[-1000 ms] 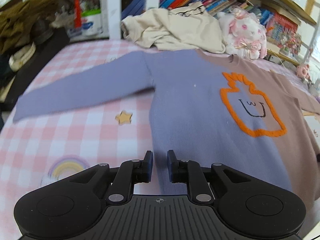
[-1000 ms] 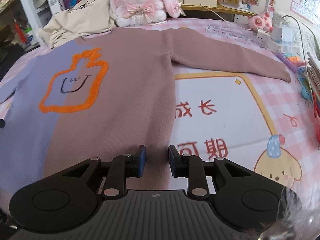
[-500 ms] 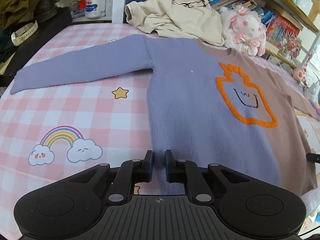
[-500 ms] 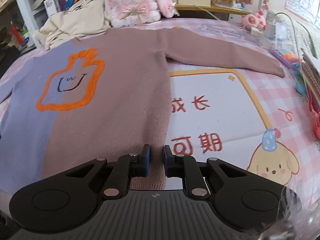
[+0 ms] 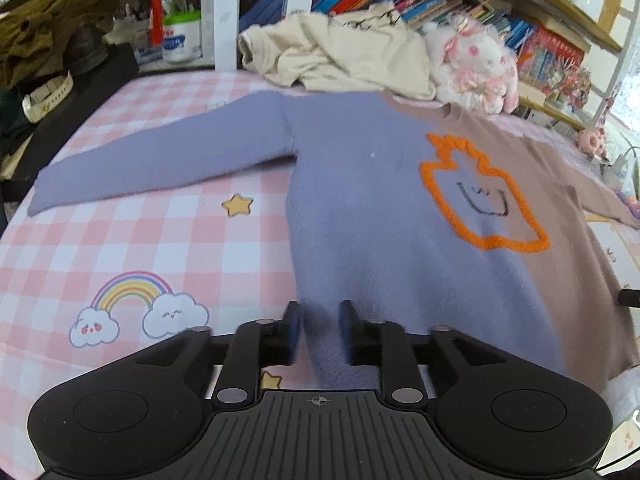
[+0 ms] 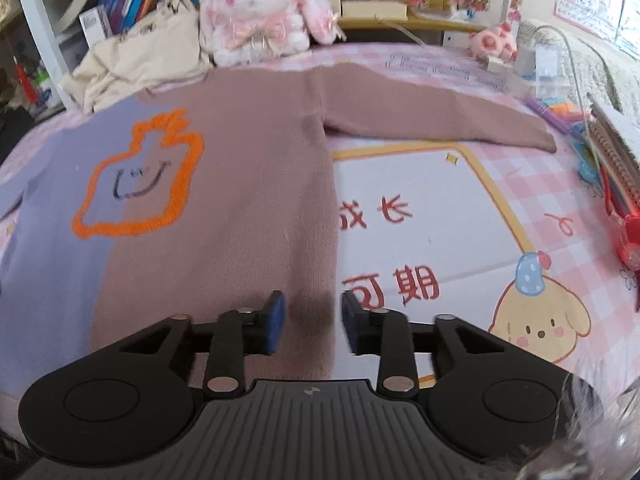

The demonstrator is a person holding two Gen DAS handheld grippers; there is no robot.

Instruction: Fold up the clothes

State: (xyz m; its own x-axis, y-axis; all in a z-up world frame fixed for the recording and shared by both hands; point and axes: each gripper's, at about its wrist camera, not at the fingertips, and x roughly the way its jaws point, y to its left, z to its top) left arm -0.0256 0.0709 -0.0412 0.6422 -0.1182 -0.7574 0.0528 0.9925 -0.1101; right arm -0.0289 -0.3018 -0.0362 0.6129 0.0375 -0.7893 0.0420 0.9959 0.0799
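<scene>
Both sets of jaws have just parted! Half a second ago the left gripper (image 5: 318, 332) and the right gripper (image 6: 312, 322) sat nearly pinched together; now each stands released, with a clear gap between the blue pads and nothing held in either. That reads like the wind-up for the first grab, so the folding itself has not begun

The sweater (image 5: 384, 208) lies flat and face up on the pink checked tablecloth (image 5: 132, 240), lilac on one half, brown on the other, with the orange outline (image 6: 136, 184) in the middle of the chest. Both sleeves are spread wide. The left claw hovers over the lilac bottom corner, the right one over the brown bottom corner at the side seam, just beside the printed panel with red characters (image 6: 396, 276). Whether the pads already touch the knit is hard to tell, since both views are motion-blurred there

Containers? Only 1 candidate: a white tub (image 5: 182, 42) at the far left by the shelves, and its contents cannot be seen. Behind the collar sit a crumpled cream garment (image 5: 340, 56) and a plush rabbit (image 6: 260, 20), both well clear of the hem
</scene>
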